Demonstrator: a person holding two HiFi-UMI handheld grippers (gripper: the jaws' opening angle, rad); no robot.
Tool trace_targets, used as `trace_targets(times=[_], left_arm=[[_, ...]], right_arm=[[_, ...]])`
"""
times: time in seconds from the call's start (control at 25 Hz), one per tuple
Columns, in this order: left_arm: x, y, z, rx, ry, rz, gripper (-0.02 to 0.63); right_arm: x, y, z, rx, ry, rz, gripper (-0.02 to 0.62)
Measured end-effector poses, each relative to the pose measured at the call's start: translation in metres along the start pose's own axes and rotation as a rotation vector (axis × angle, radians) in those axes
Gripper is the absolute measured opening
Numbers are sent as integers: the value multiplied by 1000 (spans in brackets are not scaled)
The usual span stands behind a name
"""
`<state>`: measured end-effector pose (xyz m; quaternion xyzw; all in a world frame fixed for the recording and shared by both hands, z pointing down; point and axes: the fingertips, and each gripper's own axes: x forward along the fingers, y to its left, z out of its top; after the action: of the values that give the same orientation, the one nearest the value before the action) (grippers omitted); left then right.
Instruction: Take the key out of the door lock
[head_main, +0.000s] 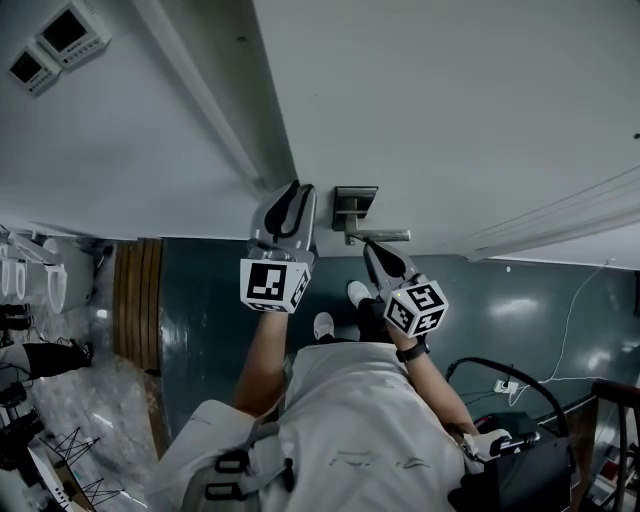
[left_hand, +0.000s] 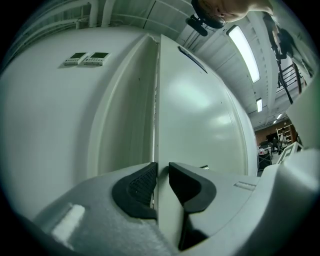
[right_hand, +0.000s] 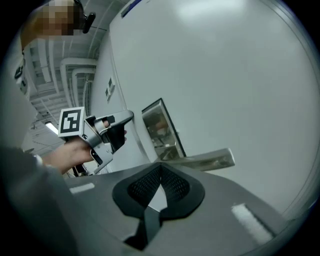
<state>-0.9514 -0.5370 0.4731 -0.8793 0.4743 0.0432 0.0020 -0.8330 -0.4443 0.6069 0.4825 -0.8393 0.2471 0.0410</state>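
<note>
Closest in is the person's pale grey shirt (head_main: 350, 420), with both arms reaching up from it to the tall white door (head_main: 450, 100). Their left gripper (left_hand: 161, 181) sits astride the door's free edge (left_hand: 162, 145). Its black ribbed pads (left_hand: 137, 187) are pinched against either face, I reckon to hold the leaf steady so it can't swing while the other hand works the lock. The right gripper (right_hand: 160, 185) hovers just beside the brushed metal lever handle (right_hand: 210, 159), below the rectangular steel lock plate (right_hand: 159, 127), its jaws brought together tip to tip. A pale sliver shows behind those tips, but I can't tell whether it is the key. Nor can I pick out a key in the plate; it's too small to see from here. If it sits in the lock, a straight pull away from the door is what's called for.
</note>
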Motion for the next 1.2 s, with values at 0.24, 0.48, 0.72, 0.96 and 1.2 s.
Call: trace_targets(times=[0.24,0.48,0.72,0.96,1.2], left_arm=[[0,0,1,1,2,7,80],[-4,-1,0,26,23,6,78],[-1,-1,-2,14,30,11,78],[-1,0,-2,7,37,10,78],[-1,1,-3,1,48,17,80]], right_arm=[[17,-6,-39,225,48,64,33],[46,-11,-62,653,6,182,205],[69,-30,-66,1025,-104,258,101],[71,-34,-74,1175,-167,299,23],[71,-33,-76,1213,-227,304,23]])
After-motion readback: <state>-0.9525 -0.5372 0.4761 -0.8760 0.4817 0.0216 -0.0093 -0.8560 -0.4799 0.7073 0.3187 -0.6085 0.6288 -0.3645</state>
